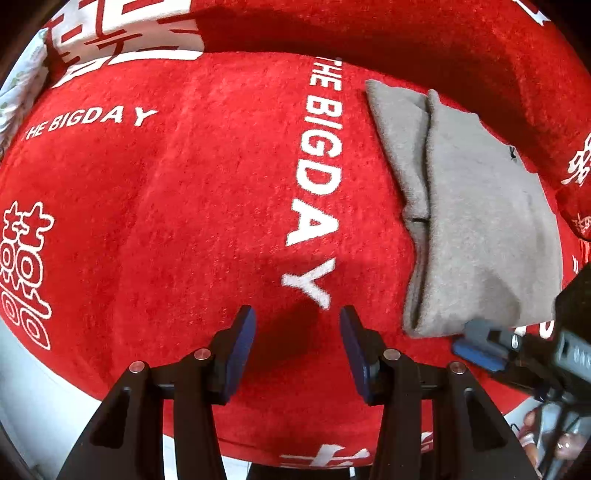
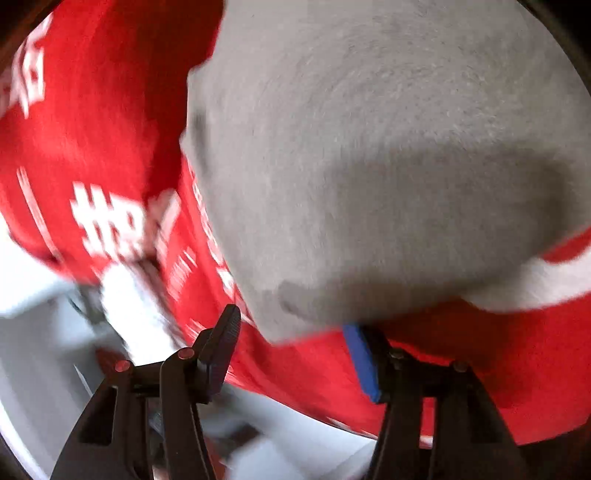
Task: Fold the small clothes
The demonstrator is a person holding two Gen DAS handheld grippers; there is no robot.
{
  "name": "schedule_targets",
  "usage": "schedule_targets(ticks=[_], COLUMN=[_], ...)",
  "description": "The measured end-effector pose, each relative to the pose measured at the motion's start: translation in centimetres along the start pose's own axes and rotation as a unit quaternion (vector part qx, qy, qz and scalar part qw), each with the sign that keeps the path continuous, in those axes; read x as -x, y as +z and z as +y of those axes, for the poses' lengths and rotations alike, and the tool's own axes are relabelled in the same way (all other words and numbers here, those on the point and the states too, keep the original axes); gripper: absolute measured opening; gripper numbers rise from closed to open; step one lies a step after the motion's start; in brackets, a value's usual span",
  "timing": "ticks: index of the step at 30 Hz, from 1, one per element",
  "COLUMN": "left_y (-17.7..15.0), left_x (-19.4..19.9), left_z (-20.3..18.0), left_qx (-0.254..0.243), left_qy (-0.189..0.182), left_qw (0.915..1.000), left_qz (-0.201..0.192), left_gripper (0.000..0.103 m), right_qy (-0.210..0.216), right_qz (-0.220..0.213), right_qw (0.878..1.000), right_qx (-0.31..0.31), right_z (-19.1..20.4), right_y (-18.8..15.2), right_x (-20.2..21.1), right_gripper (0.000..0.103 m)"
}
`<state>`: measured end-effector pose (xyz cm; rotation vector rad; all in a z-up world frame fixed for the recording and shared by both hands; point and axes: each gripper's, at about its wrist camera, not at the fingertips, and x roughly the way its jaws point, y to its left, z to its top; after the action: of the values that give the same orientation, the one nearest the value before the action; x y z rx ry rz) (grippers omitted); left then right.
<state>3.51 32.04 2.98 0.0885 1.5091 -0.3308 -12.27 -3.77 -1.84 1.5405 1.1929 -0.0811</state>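
Observation:
A grey folded garment (image 1: 476,214) lies on the red blanket (image 1: 184,206) at the right of the left wrist view. My left gripper (image 1: 297,354) is open and empty above the blanket, left of the garment's near corner. My right gripper (image 1: 480,343) shows at the garment's near edge in the left wrist view. In the blurred right wrist view the grey garment (image 2: 388,158) fills the upper frame, and my right gripper (image 2: 291,354) stands open just below its near edge, with nothing between the fingers.
The red blanket carries white lettering "THE BIGDAY" (image 1: 317,192) and white characters (image 1: 22,273). A raised red fold (image 1: 406,33) runs along the far side. White floor (image 2: 44,332) shows past the blanket's near edge.

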Motion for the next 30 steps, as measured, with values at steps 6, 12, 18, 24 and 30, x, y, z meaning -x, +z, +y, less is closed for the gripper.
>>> schedule_targets(ticks=[6, 12, 18, 24, 30], left_y=[0.6, 0.4, 0.8, 1.2, 1.7], left_x=[0.0, 0.3, -0.5, -0.2, 0.0], left_z=[-1.6, -0.9, -1.4, -2.1, -2.9], left_qx=[-0.011, -0.012, -0.009, -0.021, -0.027], left_qy=[-0.006, 0.001, 0.003, 0.002, 0.012], left_qw=[0.9999, 0.9999, 0.9999, 0.9998, 0.9994], left_qz=[-0.005, -0.01, -0.004, -0.004, -0.016], left_gripper=[0.049, 0.049, 0.049, 0.06, 0.087], right_qy=[0.027, -0.082, -0.131, -0.148, -0.149], right_qz=[0.012, 0.037, 0.067, 0.06, 0.041], right_qw=[1.0, 0.992, 0.98, 0.967, 0.97], right_qx=[0.008, 0.085, 0.135, 0.198, 0.19], right_z=[1.5, 1.6, 3.3, 5.2, 5.5], right_y=[0.7, -0.5, -1.5, -2.4, -1.5], right_x=[-1.0, -3.0, -2.4, 0.1, 1.5], right_gripper=[0.011, 0.01, 0.015, 0.015, 0.015])
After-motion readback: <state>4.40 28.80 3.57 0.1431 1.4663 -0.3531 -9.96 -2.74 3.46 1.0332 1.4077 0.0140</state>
